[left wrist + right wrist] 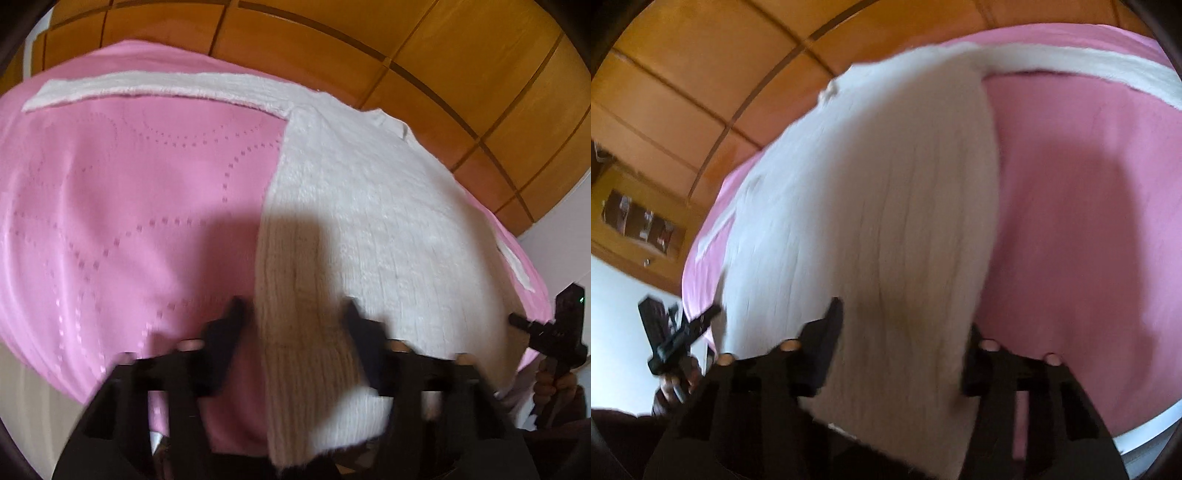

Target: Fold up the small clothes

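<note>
A white ribbed knit garment (pixel 369 206) lies spread on a pink cloth (pixel 129 206), one long sleeve (pixel 155 86) stretched across the far side. My left gripper (pixel 295 314) is open, its fingers astride the garment's near left edge. In the right wrist view the same garment (pixel 868 206) fills the middle, its sleeve (pixel 1089 70) running off to the right. My right gripper (pixel 908 321) is open over the garment's near hem. Each gripper shows at the other view's edge: the right gripper (pixel 554 328) and the left gripper (pixel 679 332).
The pink cloth (pixel 1089 221) covers a raised surface with a white edge (pixel 1145 432) at the near right. An orange tiled floor (pixel 443 55) lies beyond. A wooden shelf unit (pixel 642 221) stands at the left of the right wrist view.
</note>
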Demonstrator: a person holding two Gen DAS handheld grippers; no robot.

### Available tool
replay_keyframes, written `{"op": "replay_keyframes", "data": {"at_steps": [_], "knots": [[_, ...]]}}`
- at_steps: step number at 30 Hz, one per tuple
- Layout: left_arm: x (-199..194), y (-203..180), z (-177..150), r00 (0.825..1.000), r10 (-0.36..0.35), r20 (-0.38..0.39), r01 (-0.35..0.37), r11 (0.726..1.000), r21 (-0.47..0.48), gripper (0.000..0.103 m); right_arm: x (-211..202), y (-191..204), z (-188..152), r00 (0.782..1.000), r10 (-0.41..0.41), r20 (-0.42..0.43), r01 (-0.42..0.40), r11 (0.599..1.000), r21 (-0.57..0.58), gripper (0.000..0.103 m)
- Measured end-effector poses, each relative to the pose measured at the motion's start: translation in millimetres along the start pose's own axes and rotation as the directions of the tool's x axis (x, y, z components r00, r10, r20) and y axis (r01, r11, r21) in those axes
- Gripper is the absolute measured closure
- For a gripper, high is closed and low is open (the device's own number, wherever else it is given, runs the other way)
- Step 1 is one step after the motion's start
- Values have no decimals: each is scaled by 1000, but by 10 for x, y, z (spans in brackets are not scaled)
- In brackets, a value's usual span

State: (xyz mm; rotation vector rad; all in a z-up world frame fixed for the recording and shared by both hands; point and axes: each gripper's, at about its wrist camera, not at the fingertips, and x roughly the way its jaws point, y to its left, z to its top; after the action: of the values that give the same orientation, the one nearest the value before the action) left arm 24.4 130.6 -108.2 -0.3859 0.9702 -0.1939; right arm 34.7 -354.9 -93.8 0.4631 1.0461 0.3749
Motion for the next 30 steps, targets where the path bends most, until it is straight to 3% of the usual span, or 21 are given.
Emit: {"op": "replay_keyframes", "data": {"at_steps": [1, 4, 7, 10, 15, 18, 20, 22, 25, 30], "knots": [[5, 20, 11, 1000, -13, -9, 13, 1000, -9, 97, 26, 28, -17, 1000, -21, -12, 21, 1000, -8, 91], [-34, 49, 19, 999, -43, -6, 43, 999, -27, 99, 1, 132, -21, 999, -45, 4, 45, 999, -25, 93], [-189, 80, 33, 997, -82, 11, 83, 996, -26, 99, -329, 329, -24, 997, -2, 82, 7, 998, -68, 94], [-361, 85, -44, 995, -98, 11, 99, 995, -10, 99, -567, 407, -69, 994, 30, 108, -15, 991, -132, 94], [-271, 158, -238, 995, -53, -84, 53, 999, -6, 99, -307, 215, -247, 998, -62, -3, 61, 990, -127, 94], [-312, 37, -175, 998, 13, -69, -10, 999, 51, 98, -151, 48, -294, 998, -60, -33, 58, 997, -59, 91], [-351, -31, -84, 999, 25, -42, -21, 997, 79, 83, -160, -9, -242, 999, -35, -23, 34, 999, -28, 84], [-441, -44, 40, 999, 26, 27, -28, 997, 76, 51, -258, -99, -186, 999, -49, 7, 49, 999, -8, 75], [-420, -230, 231, 996, 26, 91, -37, 992, 123, 49, -476, -363, -44, 994, -65, 92, 58, 996, 73, 63], [-61, -604, 440, 995, 27, 95, -48, 974, 221, 49, -737, -1103, 304, 956, -179, 234, 96, 940, 329, 63]]}}
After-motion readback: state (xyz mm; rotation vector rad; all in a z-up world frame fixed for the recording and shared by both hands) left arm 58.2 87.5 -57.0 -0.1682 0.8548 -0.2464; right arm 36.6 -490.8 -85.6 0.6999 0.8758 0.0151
